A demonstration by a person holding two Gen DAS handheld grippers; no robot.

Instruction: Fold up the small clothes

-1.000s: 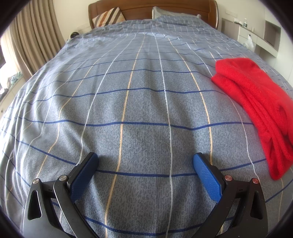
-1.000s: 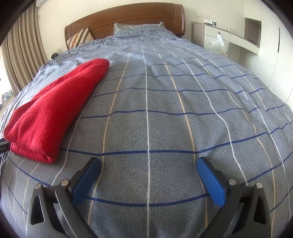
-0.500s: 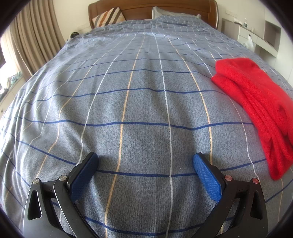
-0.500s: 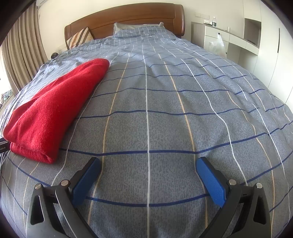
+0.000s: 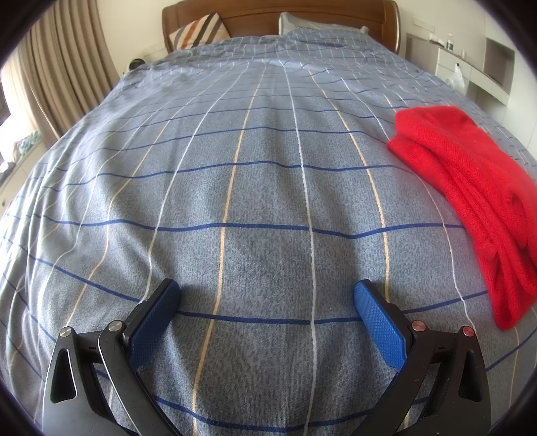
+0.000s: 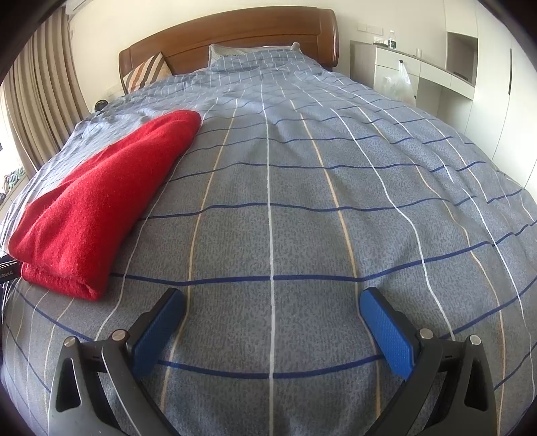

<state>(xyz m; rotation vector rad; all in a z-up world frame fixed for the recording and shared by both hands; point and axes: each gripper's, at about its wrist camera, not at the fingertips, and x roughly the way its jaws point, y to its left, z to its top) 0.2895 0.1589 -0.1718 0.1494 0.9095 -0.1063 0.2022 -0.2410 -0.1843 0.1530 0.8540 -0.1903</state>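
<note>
The red garment (image 6: 100, 208) lies already folded between the left gripper (image 5: 266, 295) and right gripper (image 6: 272, 303), both wide and empty, so little seems left.

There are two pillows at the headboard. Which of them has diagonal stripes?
The left pillow, leaning against the wooden headboard, has brown, dark and white diagonal stripes. The other pillow, to its right, is blue-grey checked like the bedspread.

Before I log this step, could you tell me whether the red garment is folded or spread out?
Folded: the red garment lies as a compact stack on the bedspread, with doubled layers showing along its near edge.
</note>
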